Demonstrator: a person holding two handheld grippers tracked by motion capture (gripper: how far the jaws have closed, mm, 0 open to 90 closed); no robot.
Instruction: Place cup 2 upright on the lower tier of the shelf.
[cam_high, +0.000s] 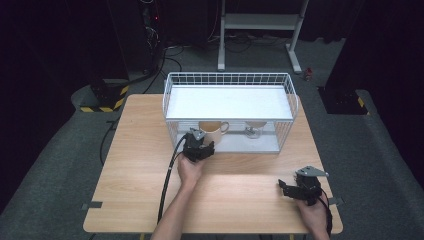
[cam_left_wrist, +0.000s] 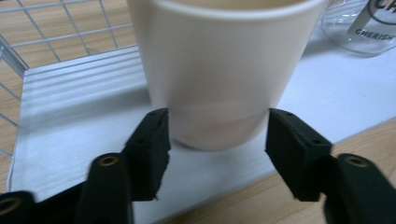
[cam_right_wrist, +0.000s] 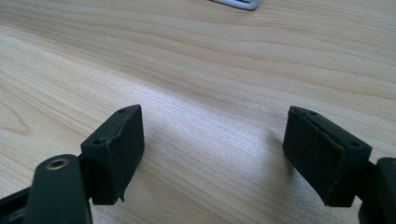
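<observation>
l hand-held gripper (cam_left_wrist: 218, 133) pads on smooth cream mug (cam_left_wrist: 219, 70) | white wire rack (cam_high: 172, 95)

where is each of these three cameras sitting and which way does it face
High view: above the person's side of the table, looking forward and down; shows both forearms, the left gripper at the wire rack, the right gripper near the right edge.
Left gripper view: rides on the left gripper, looking along its jaws, which touch the cream mug on both sides.
Right gripper view: rides on the right gripper, facing bare tabletop between open jaws.
Shared: the mug and the clear glass in the high and left gripper views.
</observation>
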